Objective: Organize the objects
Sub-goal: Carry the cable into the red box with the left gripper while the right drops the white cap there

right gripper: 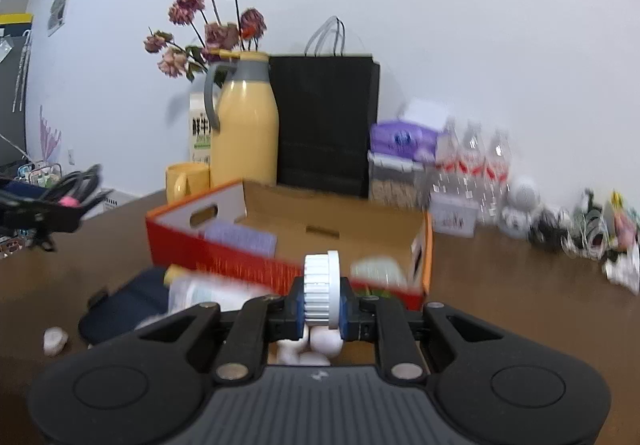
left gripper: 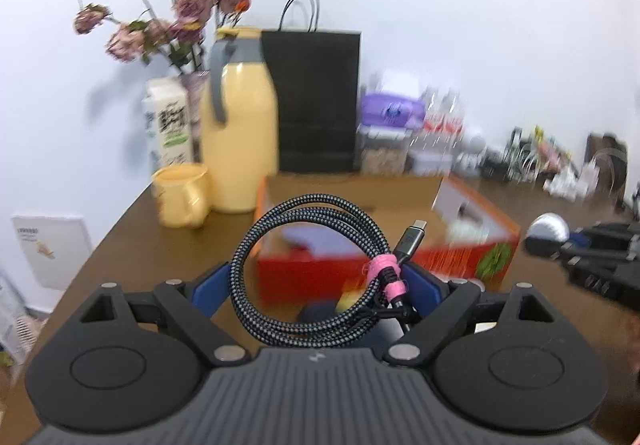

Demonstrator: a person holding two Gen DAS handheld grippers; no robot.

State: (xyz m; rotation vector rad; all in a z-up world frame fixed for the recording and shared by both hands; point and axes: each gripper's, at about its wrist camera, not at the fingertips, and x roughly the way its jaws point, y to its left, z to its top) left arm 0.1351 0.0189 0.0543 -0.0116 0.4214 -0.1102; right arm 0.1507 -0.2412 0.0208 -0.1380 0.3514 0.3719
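Observation:
My left gripper (left gripper: 316,285) is shut on a coiled black-and-grey braided USB cable (left gripper: 312,269) tied with a pink band, held above the table in front of an open orange-red cardboard box (left gripper: 380,265). My right gripper (right gripper: 322,305) is shut on a white ribbed cap or spool (right gripper: 320,291), also held just before the box (right gripper: 224,245). The left gripper with the cable shows at the far left of the right wrist view (right gripper: 52,201). The right gripper shows at the right edge of the left wrist view (left gripper: 592,257). A purple item (right gripper: 240,237) lies inside the box.
On the brown table (left gripper: 132,245) stand a yellow jug (left gripper: 240,133), yellow mug (left gripper: 182,195), milk carton (left gripper: 168,121), vase of dried roses (left gripper: 180,17) and black paper bag (left gripper: 316,101). Tissues, water bottles and clutter line the back wall. A dark pouch (right gripper: 124,305), bottle (right gripper: 208,291) and white pieces (right gripper: 54,339) lie before the box.

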